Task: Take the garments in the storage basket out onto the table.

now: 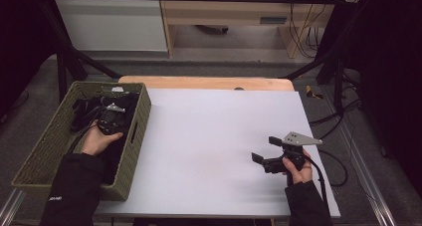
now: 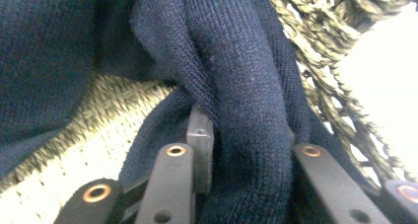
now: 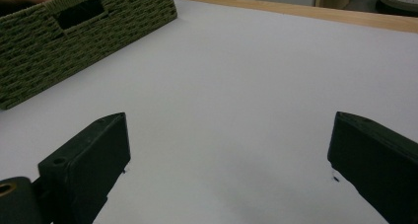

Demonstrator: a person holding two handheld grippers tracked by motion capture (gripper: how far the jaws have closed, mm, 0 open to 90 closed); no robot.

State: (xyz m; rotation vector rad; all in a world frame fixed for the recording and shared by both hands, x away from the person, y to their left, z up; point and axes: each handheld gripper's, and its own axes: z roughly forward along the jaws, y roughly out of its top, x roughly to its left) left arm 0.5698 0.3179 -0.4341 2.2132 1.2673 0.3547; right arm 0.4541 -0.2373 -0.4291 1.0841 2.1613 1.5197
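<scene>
Left tongs (image 2: 236,174) pinch a fold of the dark blue sweater (image 2: 236,66) down inside the basket (image 1: 137,131). It looks soft, floppy and light, so a thick bunch holds best. Right tongs (image 3: 226,160) hover wide and empty, well right of the basket.

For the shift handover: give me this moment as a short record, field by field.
work in hand: taking a dark blue knitted garment out of the woven basket
left gripper: down inside the basket, jaws closed on a fold of the garment
right gripper: jaws wide apart, nothing between them, held just above the white table top
basket place: at the table's left edge, as the high view shows it
table top near the right gripper: bare white surface
</scene>
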